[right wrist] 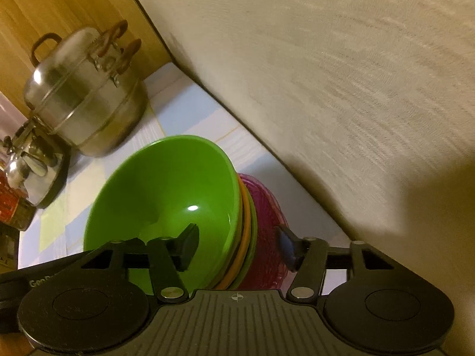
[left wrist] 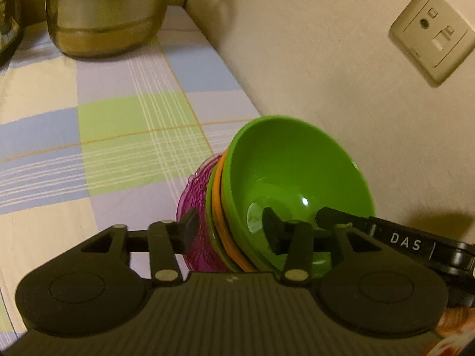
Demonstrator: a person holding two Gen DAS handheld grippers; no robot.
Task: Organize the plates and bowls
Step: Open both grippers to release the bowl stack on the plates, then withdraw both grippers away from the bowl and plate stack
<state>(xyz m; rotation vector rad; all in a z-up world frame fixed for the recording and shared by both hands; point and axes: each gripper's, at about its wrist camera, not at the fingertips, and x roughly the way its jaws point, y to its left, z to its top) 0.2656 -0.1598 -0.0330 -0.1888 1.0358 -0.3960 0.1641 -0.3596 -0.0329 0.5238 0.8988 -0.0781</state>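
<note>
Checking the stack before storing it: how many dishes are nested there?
4 visible: green bowl on top, orange one under it, another green, purple glass dish at the bottom. More may be hidden.

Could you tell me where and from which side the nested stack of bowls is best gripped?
Grip the stack of bowls at its rim, one finger inside the top green bowl, one outside the purple glass bowl. Come from the near, open side; the wall crowds the far side.
</note>
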